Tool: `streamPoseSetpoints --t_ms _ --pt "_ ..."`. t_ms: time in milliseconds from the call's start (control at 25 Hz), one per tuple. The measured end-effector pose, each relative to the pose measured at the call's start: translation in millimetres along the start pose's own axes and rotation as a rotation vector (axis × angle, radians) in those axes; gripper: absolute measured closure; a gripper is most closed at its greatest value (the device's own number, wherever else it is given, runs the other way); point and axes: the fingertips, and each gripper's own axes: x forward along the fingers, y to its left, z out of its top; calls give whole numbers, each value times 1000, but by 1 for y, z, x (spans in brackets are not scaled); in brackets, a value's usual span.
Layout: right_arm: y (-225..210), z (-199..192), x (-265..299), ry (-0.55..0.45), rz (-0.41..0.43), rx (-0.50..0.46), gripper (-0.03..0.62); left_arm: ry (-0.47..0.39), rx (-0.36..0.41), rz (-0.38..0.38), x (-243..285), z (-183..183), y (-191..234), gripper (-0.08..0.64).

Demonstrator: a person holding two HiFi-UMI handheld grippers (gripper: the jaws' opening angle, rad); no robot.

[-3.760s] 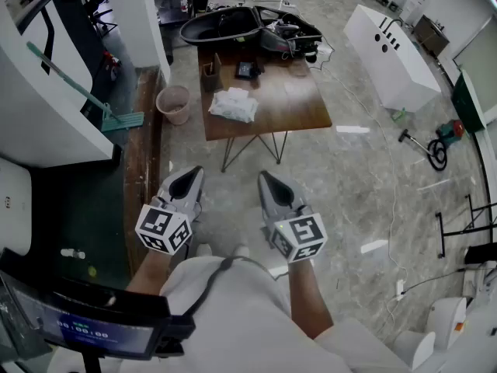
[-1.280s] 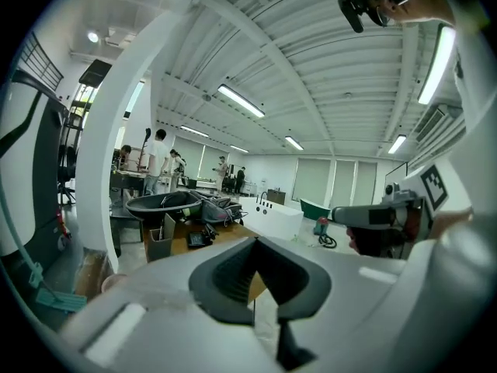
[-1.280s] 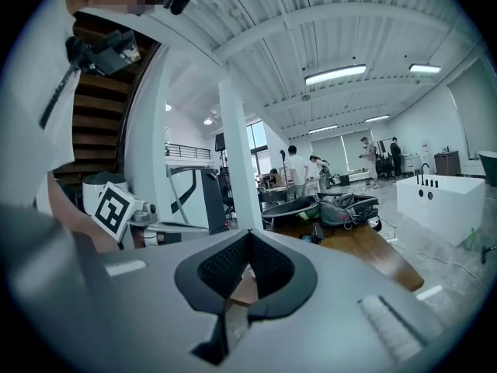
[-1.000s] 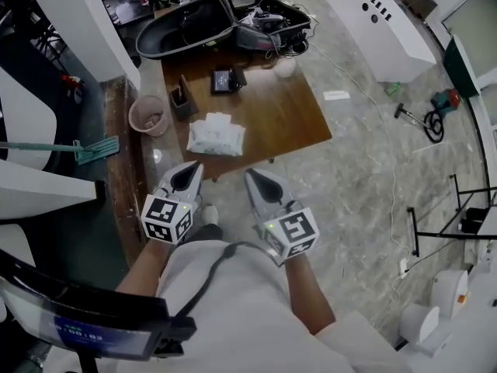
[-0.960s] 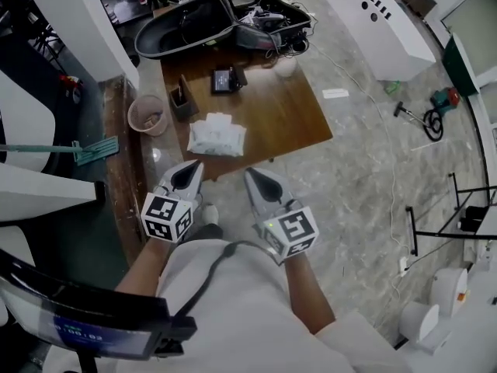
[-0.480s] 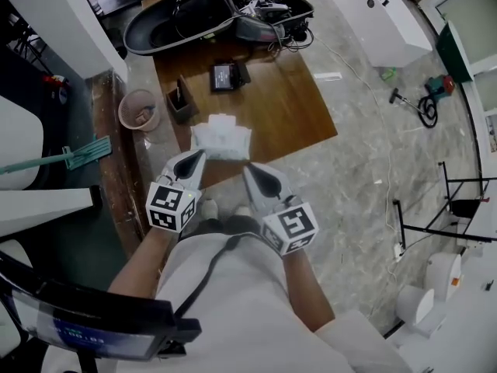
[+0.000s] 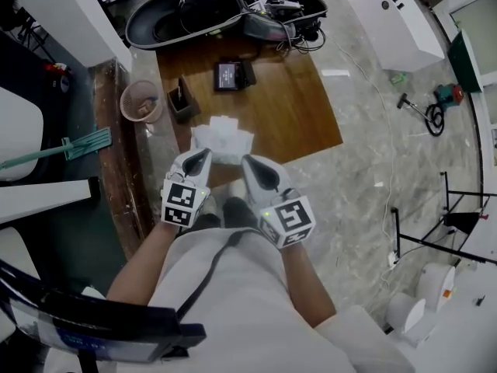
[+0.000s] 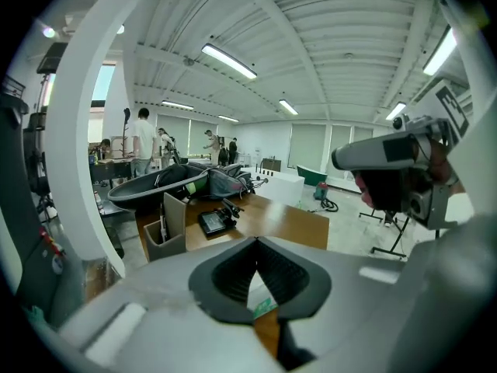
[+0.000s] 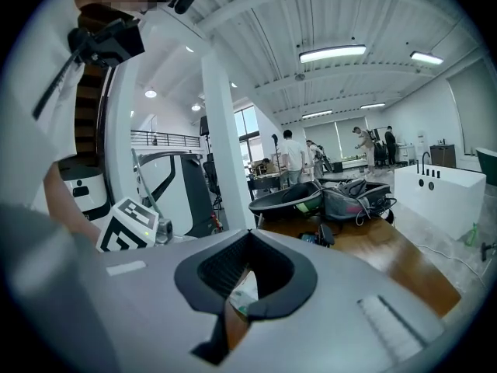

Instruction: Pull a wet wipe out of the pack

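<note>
Wet wipe pack lies flat at the near edge of the wooden desk, white and crumpled. Left gripper and right gripper are side by side with their tips at the pack's near edge; I can't tell if they touch it. Left gripper view: fingers clenched tip to tip, nothing between them, pack seen past them. Right gripper view: fingers also clenched and empty, pack beyond. Farther back on the desk are a grey holder, a small black device and an open black case. Bucket stands on the floor beside the desk.
</note>
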Motion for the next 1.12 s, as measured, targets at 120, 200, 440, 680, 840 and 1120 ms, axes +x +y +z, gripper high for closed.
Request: streamPoseSetpoints --t_ms 120,200,440,680,840,1120 --pt "-10 -3 7 17 23 -6 584 22 0 16 13 -4 -2 525" --pt "-15 -8 13 33 52 -11 584 44 4 21 22 -9 -4 509" --pt "-30 -21 25 88 125 -37 584 86 21 96 46 -20 1 463" --pt "-40 -32 34 121 174 -39 584 115 -17 158 62 -40 10 456" --pt "-42 -34 39 139 196 -32 584 135 -13 171 67 -45 10 456" --pt "-45 -46 54 170 212 -44 584 143 -22 196 69 -48 14 467"
